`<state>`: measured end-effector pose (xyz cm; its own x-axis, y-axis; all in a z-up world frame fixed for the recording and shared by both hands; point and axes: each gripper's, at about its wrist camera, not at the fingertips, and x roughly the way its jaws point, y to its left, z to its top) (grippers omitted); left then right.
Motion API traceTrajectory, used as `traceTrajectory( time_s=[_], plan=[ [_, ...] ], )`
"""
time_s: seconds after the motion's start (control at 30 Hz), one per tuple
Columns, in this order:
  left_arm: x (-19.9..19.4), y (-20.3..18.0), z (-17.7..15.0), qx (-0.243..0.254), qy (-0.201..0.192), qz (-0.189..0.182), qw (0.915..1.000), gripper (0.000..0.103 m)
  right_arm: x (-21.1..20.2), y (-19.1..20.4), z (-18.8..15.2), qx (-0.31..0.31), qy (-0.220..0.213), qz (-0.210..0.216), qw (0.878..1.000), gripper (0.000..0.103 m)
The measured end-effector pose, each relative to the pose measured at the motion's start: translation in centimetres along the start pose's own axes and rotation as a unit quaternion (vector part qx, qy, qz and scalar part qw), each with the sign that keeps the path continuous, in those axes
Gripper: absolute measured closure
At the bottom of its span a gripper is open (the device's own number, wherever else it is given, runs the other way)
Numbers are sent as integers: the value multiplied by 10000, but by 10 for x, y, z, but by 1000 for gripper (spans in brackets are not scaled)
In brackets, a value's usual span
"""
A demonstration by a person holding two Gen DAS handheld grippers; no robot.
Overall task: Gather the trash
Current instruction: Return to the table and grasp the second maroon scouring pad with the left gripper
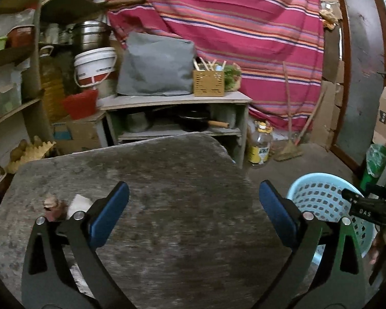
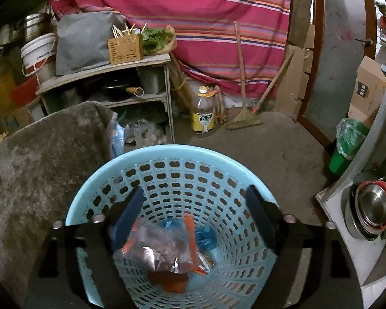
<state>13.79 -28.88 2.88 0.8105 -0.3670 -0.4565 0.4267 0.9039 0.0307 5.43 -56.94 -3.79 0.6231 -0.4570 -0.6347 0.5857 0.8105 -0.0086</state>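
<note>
Left gripper (image 1: 193, 206), lower centre of the left wrist view: fingers (image 1: 110, 213) spread wide, released, nothing between them, only the worn grey desk (image 1: 182, 170) beneath. At lower left of that frame, on the desk just beside the left finger: a small brownish scrap (image 1: 54, 206) and crumpled white paper (image 1: 77, 203). At lower right, off the desk edge: the light-blue perforated basket (image 1: 319, 195), with the right gripper's black body partly over it.

Right gripper (image 2: 195, 216), lower centre of the right wrist view: fingers (image 2: 260, 219) also wide apart, released, empty, poised over the basket (image 2: 167, 154) mouth. At the basket bottom: trash, namely a clear crumpled plastic bag (image 2: 162, 244), orange wrappers (image 2: 189, 234), a blue scrap (image 2: 205, 238) and a red-brown piece (image 2: 169, 279). Upper centre: an oil bottle (image 2: 203, 113) on the floor.
</note>
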Motion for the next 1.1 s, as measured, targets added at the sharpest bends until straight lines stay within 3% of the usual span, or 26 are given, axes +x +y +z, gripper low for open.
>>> traceTrajectory(
  time_s=[0.17, 0.47, 0.7, 1.1],
  plan=[
    [-13, 30, 3, -96, -91, 127, 9998, 5, -4, 17, 0, -107, 4, -147, 9998, 6],
    [-41, 90, 9, -288, -215, 395, 9986, 5, -38, 44, 5, 174, -335, 225, 9990, 5],
    [-57, 144, 1, -214, -207, 844, 9960, 5, -57, 101, 8, -308, -541, 487, 9969, 5],
    [-53, 244, -36, -241, 64, 1573, 9872, 5, -60, 195, -2, -912, -466, 1016, 9895, 5]
  ],
)
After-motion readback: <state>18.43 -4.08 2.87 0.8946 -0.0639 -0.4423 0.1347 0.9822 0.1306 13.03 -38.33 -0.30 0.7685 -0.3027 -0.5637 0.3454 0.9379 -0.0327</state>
